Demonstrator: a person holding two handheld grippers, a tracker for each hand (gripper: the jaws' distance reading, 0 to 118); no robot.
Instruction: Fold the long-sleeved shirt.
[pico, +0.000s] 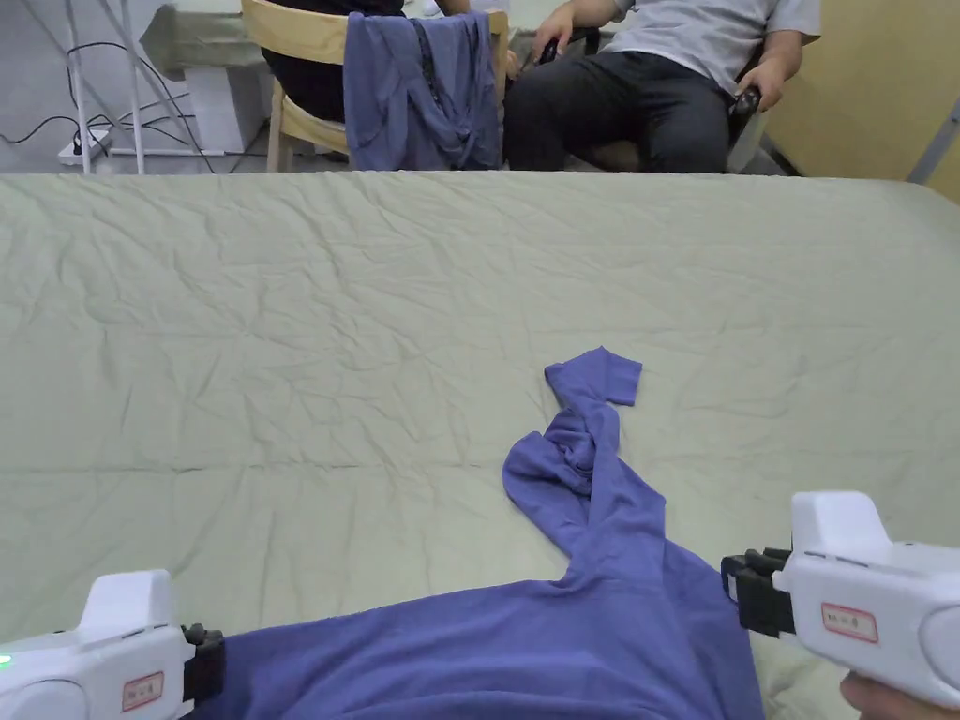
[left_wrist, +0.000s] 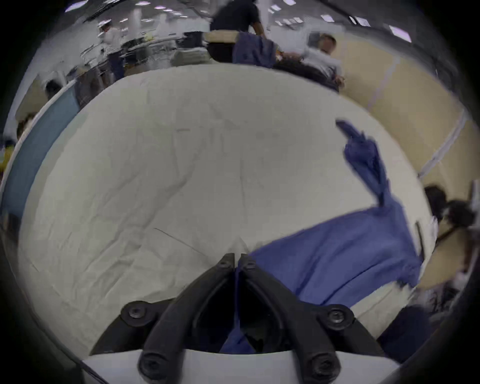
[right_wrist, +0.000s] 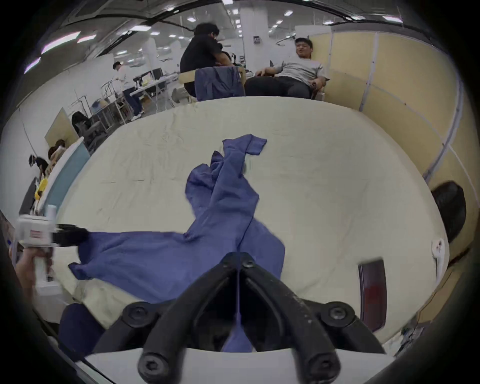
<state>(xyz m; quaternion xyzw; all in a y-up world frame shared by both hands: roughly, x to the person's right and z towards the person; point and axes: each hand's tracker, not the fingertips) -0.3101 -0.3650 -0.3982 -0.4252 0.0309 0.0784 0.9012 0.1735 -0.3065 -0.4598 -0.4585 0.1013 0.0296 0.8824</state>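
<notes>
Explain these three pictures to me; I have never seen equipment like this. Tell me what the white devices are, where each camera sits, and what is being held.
A person holds two hand tools, each with two black jaws. One picture comes from a camera on the person's head; the two round ones from cameras riding on each tool. The left gripper and the right gripper are each clamped on an edge of the blue shirt, which lies on a pale green sheet, one twisted sleeve trailing away. Beyond it, people sit on chairs.

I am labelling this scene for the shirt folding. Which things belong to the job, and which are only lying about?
Belongs to the job:
blue long-sleeved shirt
left gripper, shut on the shirt
right gripper, shut on the shirt
green-sheeted table

Only lying about:
blue garment draped over the wooden chair
</notes>
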